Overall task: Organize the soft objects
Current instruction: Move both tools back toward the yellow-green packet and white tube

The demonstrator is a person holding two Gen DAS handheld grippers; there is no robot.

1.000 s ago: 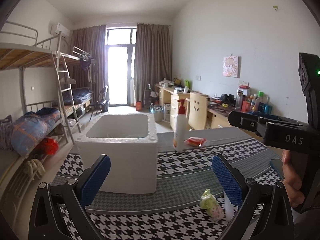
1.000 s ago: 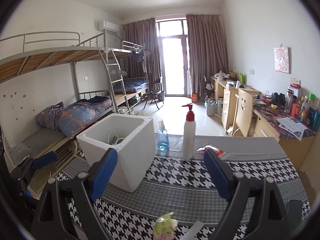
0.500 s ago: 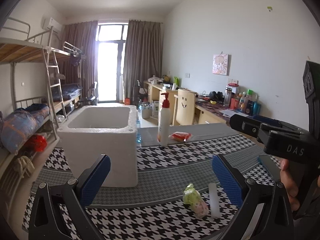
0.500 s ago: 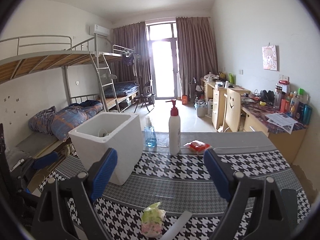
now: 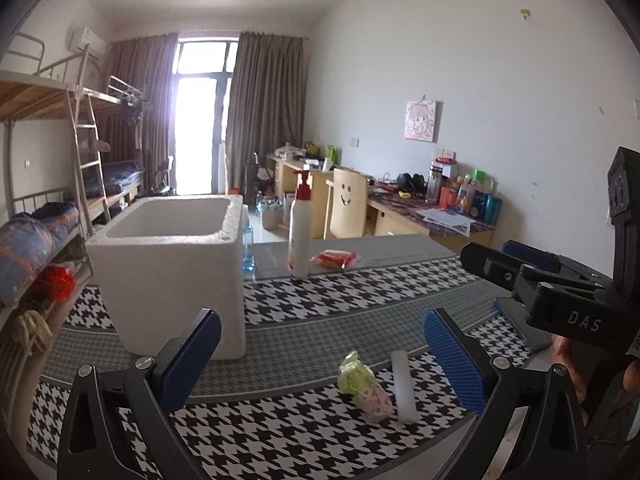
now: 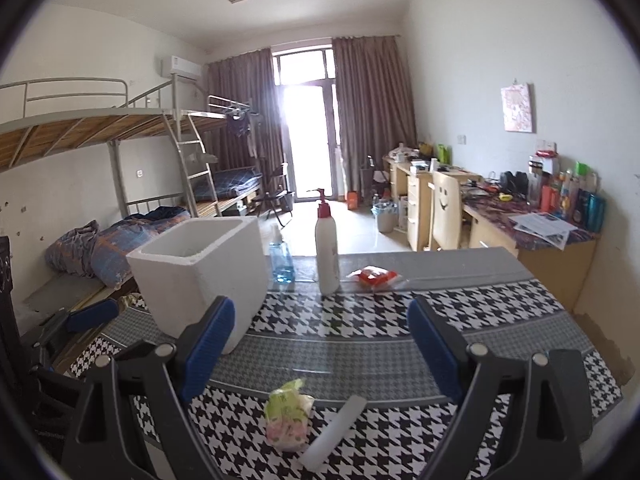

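Note:
A green and pink soft packet (image 5: 365,385) (image 6: 288,416) lies on the houndstooth tablecloth near the front edge, beside a white foam stick (image 5: 404,386) (image 6: 334,432). Farther back lies a red soft packet (image 5: 335,259) (image 6: 374,276). A white foam box (image 5: 172,264) (image 6: 202,276) stands at the left, open at the top. My left gripper (image 5: 324,360) is open above the cloth, the green packet between and ahead of its fingers, untouched. My right gripper (image 6: 322,352) is open too, empty, with the same packet below it; its black body shows in the left wrist view (image 5: 560,296).
A white pump bottle with a red top (image 5: 301,228) (image 6: 327,248) and a small blue bottle (image 6: 281,258) stand behind the box. A dark flat object (image 5: 518,322) lies on the cloth at the right. Bunk beds (image 6: 120,184) stand left, desks (image 6: 500,220) right.
Both views have dipped and come closer to the table. The green packet and the foam stick now sit higher in both views, more between the fingers. Both grippers stayed open.

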